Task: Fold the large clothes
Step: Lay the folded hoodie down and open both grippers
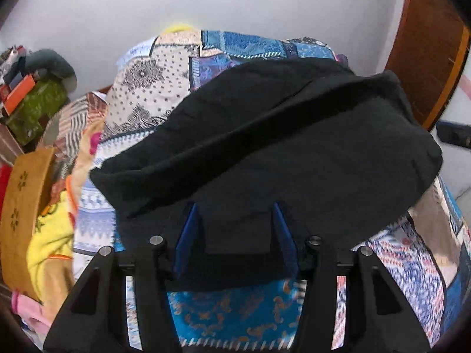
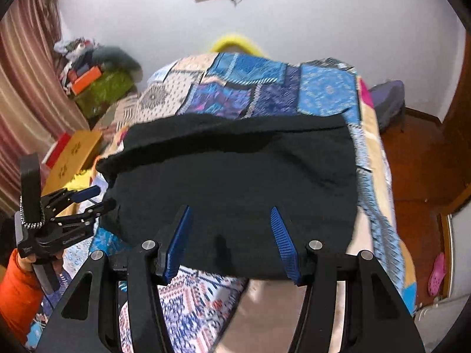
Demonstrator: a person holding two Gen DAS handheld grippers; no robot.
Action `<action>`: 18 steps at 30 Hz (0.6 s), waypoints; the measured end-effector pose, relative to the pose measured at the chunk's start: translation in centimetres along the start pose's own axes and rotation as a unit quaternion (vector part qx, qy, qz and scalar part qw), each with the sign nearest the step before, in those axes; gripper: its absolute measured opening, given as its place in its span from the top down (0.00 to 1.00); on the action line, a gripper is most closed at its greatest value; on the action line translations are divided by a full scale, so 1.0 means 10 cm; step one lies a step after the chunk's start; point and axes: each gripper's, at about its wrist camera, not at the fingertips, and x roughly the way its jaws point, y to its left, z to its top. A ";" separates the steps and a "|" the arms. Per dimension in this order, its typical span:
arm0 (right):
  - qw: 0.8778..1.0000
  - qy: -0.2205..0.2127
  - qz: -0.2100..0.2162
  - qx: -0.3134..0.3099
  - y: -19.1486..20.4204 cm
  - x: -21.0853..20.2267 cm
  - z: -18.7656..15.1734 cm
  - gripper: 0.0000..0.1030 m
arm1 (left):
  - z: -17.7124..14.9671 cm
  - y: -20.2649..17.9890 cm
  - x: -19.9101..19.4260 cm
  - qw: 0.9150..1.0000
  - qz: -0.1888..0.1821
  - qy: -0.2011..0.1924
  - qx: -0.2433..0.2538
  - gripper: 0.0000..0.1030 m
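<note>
A black garment (image 1: 294, 135) (image 2: 235, 161) lies folded over on a blue patchwork bedspread (image 1: 229, 317) (image 2: 323, 91). Its near hem lies between the blue pads of both grippers, and the pads stand well apart and do not press on it. My left gripper (image 1: 235, 206) is open over the near edge, with a small black flap lying in the gap. My right gripper (image 2: 230, 210) is open in the same way further to the right. In the right wrist view the left gripper (image 2: 98, 198) also shows, open at the garment's left edge, held by a hand in an orange sleeve (image 2: 17, 294).
A tan box (image 1: 20, 206) (image 2: 73, 153) and a yellow blanket (image 1: 50, 244) lie at the bed's left side. A pile of clothes (image 1: 35, 106) sits far left by a striped curtain (image 2: 23, 88). On the right are a wooden floor (image 2: 418, 153), a pink slipper (image 2: 437, 273) and a brown door (image 1: 426, 44).
</note>
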 end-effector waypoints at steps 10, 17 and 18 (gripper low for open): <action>1.000 -0.009 -0.013 -0.010 0.25 0.62 0.32 0.47 | 0.49 0.19 0.36 0.998 -0.044 -0.015 -0.051 0.50; 0.996 -0.009 -0.061 -0.058 0.39 0.91 0.37 0.28 | 0.63 0.18 0.74 0.997 -0.040 -0.009 -0.061 0.48; 0.996 -0.009 -0.065 -0.061 0.40 0.93 0.36 0.27 | 0.62 0.19 0.79 0.997 -0.040 -0.006 -0.067 0.43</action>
